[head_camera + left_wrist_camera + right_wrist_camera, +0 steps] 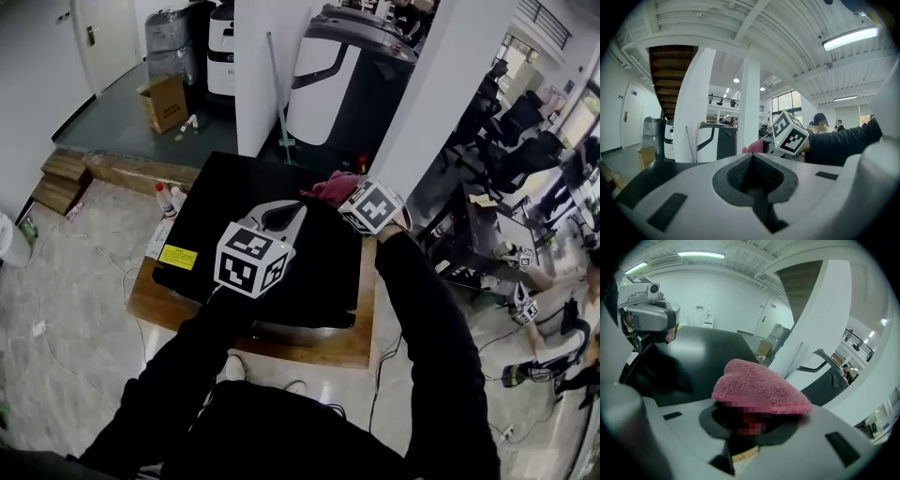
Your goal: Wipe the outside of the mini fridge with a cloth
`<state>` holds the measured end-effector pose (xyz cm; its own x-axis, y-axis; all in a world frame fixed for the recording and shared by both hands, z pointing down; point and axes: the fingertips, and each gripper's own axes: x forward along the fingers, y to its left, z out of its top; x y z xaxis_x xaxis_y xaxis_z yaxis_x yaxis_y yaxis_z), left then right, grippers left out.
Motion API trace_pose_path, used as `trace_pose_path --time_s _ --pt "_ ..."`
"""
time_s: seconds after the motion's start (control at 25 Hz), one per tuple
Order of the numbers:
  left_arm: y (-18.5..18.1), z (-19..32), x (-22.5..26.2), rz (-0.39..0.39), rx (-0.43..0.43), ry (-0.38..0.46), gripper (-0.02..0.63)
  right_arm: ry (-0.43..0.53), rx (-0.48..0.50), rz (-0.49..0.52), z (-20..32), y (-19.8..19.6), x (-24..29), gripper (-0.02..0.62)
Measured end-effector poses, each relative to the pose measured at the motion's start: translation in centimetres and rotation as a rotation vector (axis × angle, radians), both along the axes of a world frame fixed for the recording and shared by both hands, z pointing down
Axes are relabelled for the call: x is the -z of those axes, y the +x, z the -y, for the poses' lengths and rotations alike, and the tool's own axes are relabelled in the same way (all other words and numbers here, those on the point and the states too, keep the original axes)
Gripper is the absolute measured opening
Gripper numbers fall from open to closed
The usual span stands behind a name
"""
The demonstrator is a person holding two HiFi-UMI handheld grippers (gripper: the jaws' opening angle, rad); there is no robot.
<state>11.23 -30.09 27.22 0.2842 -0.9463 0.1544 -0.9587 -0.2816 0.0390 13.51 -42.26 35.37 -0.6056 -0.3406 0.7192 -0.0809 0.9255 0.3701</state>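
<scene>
The black mini fridge (234,202) stands on a wooden board (309,345), and I look down on its top. My right gripper (345,199) is shut on a pink cloth (328,186) at the fridge top's far right corner. In the right gripper view the cloth (759,387) bulges out of the gripper (757,405) over the black fridge top (710,352). My left gripper (296,210) hovers over the middle of the top, shut and empty. In the left gripper view the gripper (752,157) points toward the right gripper's marker cube (790,133) and the cloth (753,147).
A spray bottle (167,199) stands by the fridge's left side. A yellow sticker (177,256) sits on the fridge's left edge. Beyond are a white pillar (267,75), a large white-and-black machine (347,84) and a cardboard box (164,101). Desks and chairs (506,159) fill the right.
</scene>
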Motion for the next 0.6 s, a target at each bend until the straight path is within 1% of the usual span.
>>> trace_pose_path --time_s 0.2,0.4,0.48,0.6 --pt "2.6 -0.5 0.1 0.006 -0.007 0.005 0.006 0.006 -0.039 -0.004 0.6 4.4 0.0 0.110" --pt "4.5 -1.1 0.3 0.020 0.013 0.012 0.006 0.007 -0.071 -0.017 1.6 8.2 0.1 0.111" --pt "4.5 -1.4 0.8 0.024 0.037 0.019 0.006 0.009 -0.061 0.015 1.2 8.4 1.4 0.112" --pt "3.3 -2.8 1.9 0.019 0.072 0.034 0.006 0.029 -0.017 0.088 -1.4 7.2 4.7 0.112"
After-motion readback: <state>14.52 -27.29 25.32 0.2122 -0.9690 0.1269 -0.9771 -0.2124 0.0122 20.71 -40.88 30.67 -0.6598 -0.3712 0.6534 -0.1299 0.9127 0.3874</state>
